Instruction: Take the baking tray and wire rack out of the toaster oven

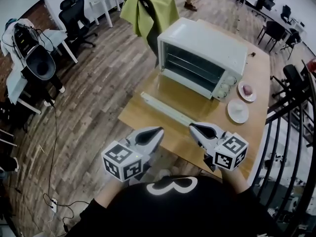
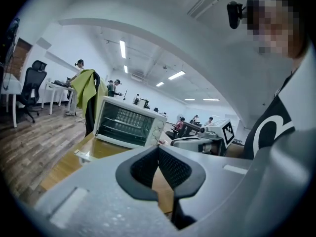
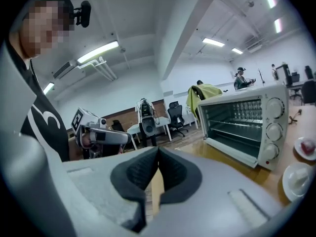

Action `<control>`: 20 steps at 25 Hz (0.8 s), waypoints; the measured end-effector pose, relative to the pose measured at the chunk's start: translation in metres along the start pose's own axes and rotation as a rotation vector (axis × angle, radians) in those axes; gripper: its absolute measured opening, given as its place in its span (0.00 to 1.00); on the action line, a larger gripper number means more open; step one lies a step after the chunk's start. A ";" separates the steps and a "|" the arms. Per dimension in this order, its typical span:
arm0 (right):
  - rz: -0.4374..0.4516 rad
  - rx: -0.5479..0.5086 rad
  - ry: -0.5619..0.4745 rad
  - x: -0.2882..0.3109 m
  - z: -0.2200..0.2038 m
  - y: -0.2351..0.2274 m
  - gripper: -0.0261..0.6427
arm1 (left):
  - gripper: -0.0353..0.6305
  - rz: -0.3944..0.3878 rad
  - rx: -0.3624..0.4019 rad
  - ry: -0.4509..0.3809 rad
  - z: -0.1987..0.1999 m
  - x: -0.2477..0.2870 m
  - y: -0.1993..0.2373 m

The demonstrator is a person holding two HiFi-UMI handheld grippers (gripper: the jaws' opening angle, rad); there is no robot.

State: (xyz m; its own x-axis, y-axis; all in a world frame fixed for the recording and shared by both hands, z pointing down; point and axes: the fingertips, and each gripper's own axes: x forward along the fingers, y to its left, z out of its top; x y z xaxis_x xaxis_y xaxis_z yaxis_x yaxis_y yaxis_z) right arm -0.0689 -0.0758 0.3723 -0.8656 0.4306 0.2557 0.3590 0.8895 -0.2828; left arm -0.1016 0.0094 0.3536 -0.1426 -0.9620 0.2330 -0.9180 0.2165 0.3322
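Sitting far on the light wooden table in the head view, the white box-shaped toaster oven has its glass door dropped open for reaching inside. The left gripper and right gripper hover near the body, likely before approaching.

Left gripper view: jaws pressed together, empty.

Right gripper view: jaws closed on nothing too. The thin metal wire rack spans the oven's cavity, and the baking tray is indistinct.

Bright ceiling strip lights, strong fisheye warp, dark vignetted edges.
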 end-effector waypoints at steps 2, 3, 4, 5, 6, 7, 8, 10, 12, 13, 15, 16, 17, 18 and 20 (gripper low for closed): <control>-0.002 0.043 -0.037 0.009 0.012 -0.016 0.04 | 0.07 -0.015 -0.043 -0.003 0.009 0.014 0.018; -0.006 0.064 -0.053 0.012 0.017 -0.024 0.03 | 0.07 -0.025 -0.070 -0.009 0.014 0.021 0.025; -0.012 0.087 -0.068 0.014 0.021 -0.031 0.03 | 0.07 -0.035 -0.097 -0.016 0.019 0.027 0.031; -0.020 0.110 -0.084 0.015 0.025 -0.039 0.03 | 0.07 -0.045 -0.118 -0.023 0.023 0.033 0.036; -0.031 0.134 -0.102 0.016 0.028 -0.047 0.03 | 0.07 -0.053 -0.133 -0.029 0.027 0.040 0.041; -0.043 0.159 -0.122 0.016 0.030 -0.055 0.03 | 0.07 -0.061 -0.144 -0.035 0.031 0.046 0.045; -0.055 0.185 -0.144 0.016 0.032 -0.064 0.03 | 0.07 -0.070 -0.155 -0.039 0.035 0.054 0.050; -0.079 0.242 -0.187 0.017 0.036 -0.081 0.03 | 0.07 -0.098 -0.187 -0.043 0.041 0.068 0.058; -0.101 0.301 -0.229 0.017 0.038 -0.097 0.04 | 0.07 -0.125 -0.215 -0.037 0.046 0.084 0.068; -0.116 0.329 -0.252 0.016 0.038 -0.106 0.03 | 0.07 -0.133 -0.218 -0.030 0.047 0.093 0.074; -0.154 0.384 -0.304 0.016 0.039 -0.124 0.03 | 0.07 -0.143 -0.215 -0.013 0.050 0.111 0.088; -0.174 0.415 -0.332 0.016 0.041 -0.134 0.03 | 0.07 -0.154 -0.226 -0.010 0.053 0.120 0.095; -0.192 0.447 -0.360 0.017 0.043 -0.145 0.04 | 0.07 -0.170 -0.249 -0.009 0.057 0.129 0.103; -0.211 0.477 -0.386 0.018 0.045 -0.155 0.04 | 0.07 -0.192 -0.281 -0.008 0.060 0.138 0.111; -0.255 0.519 -0.427 0.019 0.047 -0.173 0.04 | 0.07 -0.238 -0.337 -0.006 0.068 0.156 0.125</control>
State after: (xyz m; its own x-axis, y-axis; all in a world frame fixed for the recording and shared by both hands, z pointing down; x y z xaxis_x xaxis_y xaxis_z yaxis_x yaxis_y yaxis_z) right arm -0.1640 -0.2283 0.3827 -0.9995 0.0275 0.0183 0.0072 0.7213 -0.6925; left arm -0.2636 -0.1246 0.3689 0.0562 -0.9925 0.1087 -0.7530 0.0293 0.6574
